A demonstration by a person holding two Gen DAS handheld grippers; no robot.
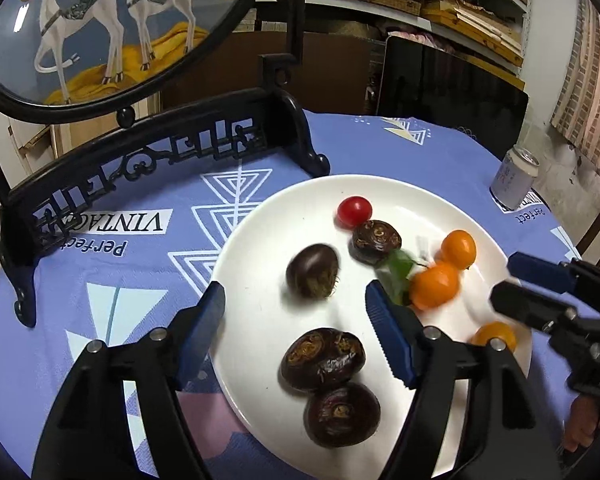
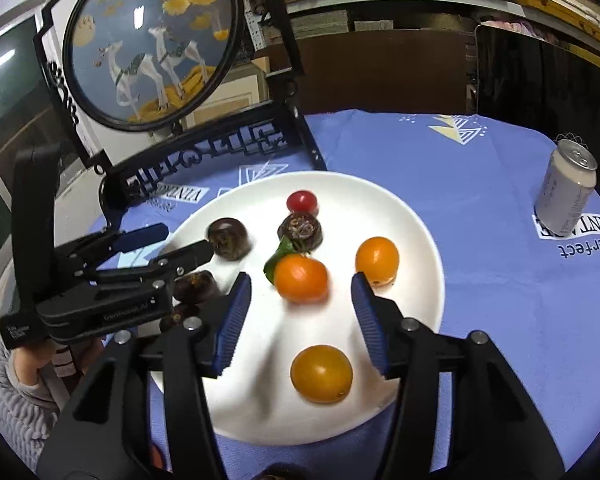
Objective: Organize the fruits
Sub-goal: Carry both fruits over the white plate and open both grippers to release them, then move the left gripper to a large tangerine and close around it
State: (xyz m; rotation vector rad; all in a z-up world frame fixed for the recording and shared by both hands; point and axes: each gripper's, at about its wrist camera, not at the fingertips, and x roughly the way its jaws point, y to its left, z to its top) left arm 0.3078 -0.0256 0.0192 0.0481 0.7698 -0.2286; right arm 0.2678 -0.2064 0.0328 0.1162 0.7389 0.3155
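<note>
The left tongs (image 1: 294, 306) stand wide apart above the near-left part of the white plate (image 1: 256, 240), gripping nothing; a dark water chestnut (image 1: 313, 271) lies just beyond their blue tips, and two more water chestnuts (image 1: 323, 354) lie touching each other between the arms, nearer the camera. The right tongs (image 2: 301, 298) are likewise spread wide and empty, over the near-right part of the plate. An orange fruit with a green leaf (image 2: 301, 279) sits between their tips, a yellow-orange fruit (image 2: 321, 373) lies nearer, and another orange one (image 2: 377, 261) lies just beyond the right tip. Farther off, a fourth water chestnut (image 2: 301, 231) touches a red cherry tomato (image 2: 302, 201). The plate rests on the worktop's blue patterned cloth (image 2: 480, 280). A drinks can (image 2: 566, 186) stands far right; a carved black stand with a round deer painting (image 2: 152, 44) stands far left.
</note>
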